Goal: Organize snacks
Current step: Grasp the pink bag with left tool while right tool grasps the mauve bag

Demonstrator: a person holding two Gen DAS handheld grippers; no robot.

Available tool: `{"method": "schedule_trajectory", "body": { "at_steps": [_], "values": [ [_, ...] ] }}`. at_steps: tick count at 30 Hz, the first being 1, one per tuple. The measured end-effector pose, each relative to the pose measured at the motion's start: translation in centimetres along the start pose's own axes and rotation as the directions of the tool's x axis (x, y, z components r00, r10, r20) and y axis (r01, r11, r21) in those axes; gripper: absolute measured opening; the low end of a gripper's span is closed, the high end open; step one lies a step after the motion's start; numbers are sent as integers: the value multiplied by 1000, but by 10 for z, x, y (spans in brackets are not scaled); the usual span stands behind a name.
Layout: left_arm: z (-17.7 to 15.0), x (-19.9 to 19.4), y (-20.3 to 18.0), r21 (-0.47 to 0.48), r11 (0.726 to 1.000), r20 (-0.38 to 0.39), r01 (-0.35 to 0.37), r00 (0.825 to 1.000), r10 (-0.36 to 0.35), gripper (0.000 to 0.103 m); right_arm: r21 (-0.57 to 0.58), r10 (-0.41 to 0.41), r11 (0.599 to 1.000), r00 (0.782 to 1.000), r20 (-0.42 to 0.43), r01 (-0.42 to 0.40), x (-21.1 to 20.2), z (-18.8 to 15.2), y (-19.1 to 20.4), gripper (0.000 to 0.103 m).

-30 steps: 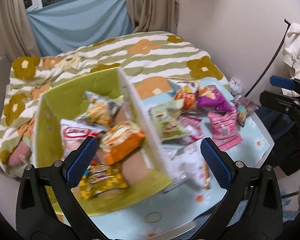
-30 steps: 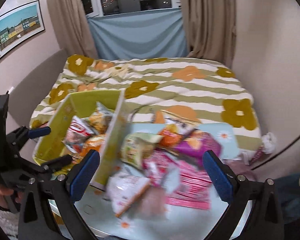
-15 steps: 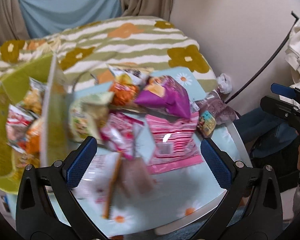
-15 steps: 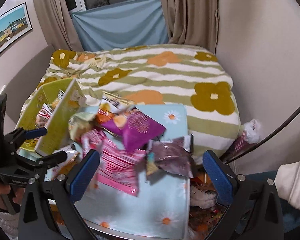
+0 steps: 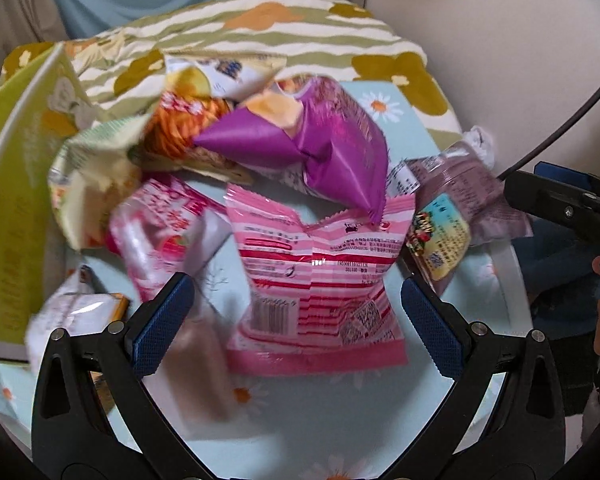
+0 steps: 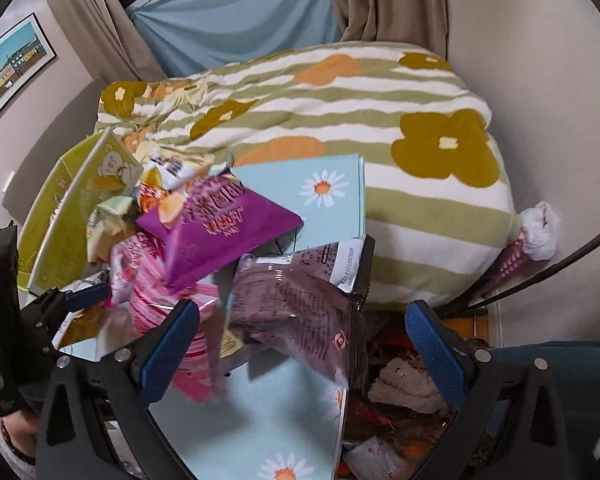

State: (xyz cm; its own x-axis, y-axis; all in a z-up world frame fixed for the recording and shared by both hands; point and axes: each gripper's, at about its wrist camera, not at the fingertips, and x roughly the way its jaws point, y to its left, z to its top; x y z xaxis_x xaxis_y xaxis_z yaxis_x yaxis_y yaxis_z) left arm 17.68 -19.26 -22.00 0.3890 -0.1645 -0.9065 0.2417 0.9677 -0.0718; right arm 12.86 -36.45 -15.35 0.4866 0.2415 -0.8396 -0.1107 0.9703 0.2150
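The left tongs (image 5: pixel 296 316) are held wide apart above the counter (image 5: pixel 300 420), whose light blue daisy-printed top carries a heap of snack packets; nothing is gripped between the blue pads (image 5: pixel 162 322). Directly between them, a pink striped packet (image 5: pixel 320 276) is seen lying back-side up, with a barcode showing. Against its upper edge a purple packet (image 5: pixel 332 148) is propped, and behind that an orange packet (image 5: pixel 180 128) and a white-and-yellow packet (image 5: pixel 220 74) are piled. A pale green packet (image 5: pixel 92 164) lies at the left of the heap, just beside the wall of a yellow-green box (image 5: pixel 16 208) that stands at the counter's left edge. A smaller pink packet (image 5: pixel 156 236) is blurred, below the green one. At the right edge of the counter a dull mauve packet (image 5: pixel 472 204) is laid.

The right tongs (image 6: pixel 302 344) are likewise spread open and empty. They are held over the counter's right edge, where the mauve packet (image 6: pixel 300 300) overhangs slightly. The purple packet (image 6: pixel 220 224) and the pink striped packet (image 6: pixel 156 292) are seen to its left, with the box (image 6: pixel 72 216) beyond them. A bed with a green-striped floral blanket (image 6: pixel 340 100) lies behind the counter. The left tongs (image 6: pixel 82 296) are visible at the left border, held in a hand (image 6: pixel 16 432).
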Motion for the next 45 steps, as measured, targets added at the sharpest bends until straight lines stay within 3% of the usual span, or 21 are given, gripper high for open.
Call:
{"method": "schedule_trajectory", "body": {
  "at_steps": [6, 7, 9, 12, 32, 35, 41, 45],
  "values": [
    [-1, 25, -2, -38, 999, -22, -10, 1000, 10, 101, -7, 40, 999, 998, -46, -41, 29, 3, -4, 103],
    [-1, 27, -2, -41, 999, -25, -10, 1000, 9, 98, -8, 46, 999, 998, -52, -46, 33, 4, -4, 103],
    [-2, 35, -2, -53, 999, -46, 8, 999, -10, 82, -6, 59, 998, 996, -62, -59, 41, 4, -5, 103],
    [-4, 38, -6, -38, 999, -52, 9, 999, -11, 75, -4, 71, 997, 994, -78, -72, 51, 5, -6, 103],
    [-21, 15, -14, -37, 999, -62, 5, 998, -8, 71, -129, 47, 990, 993, -109, -61, 77, 8, 8, 102],
    [-21, 10, -15, -34, 999, -59, 5, 998, -7, 71, -155, 45, 986, 992, -115, -63, 78, 6, 11, 91],
    [-21, -2, -18, -14, 1000, -37, -5, 999, 4, 70, -194, 22, 980, 993, -113, -44, 72, 0, 19, 78],
    [-21, -15, -19, -8, 1000, -17, -4, 1000, 4, 70, -193, 19, 980, 994, -107, -39, 63, -3, 20, 77]
  ]
}}
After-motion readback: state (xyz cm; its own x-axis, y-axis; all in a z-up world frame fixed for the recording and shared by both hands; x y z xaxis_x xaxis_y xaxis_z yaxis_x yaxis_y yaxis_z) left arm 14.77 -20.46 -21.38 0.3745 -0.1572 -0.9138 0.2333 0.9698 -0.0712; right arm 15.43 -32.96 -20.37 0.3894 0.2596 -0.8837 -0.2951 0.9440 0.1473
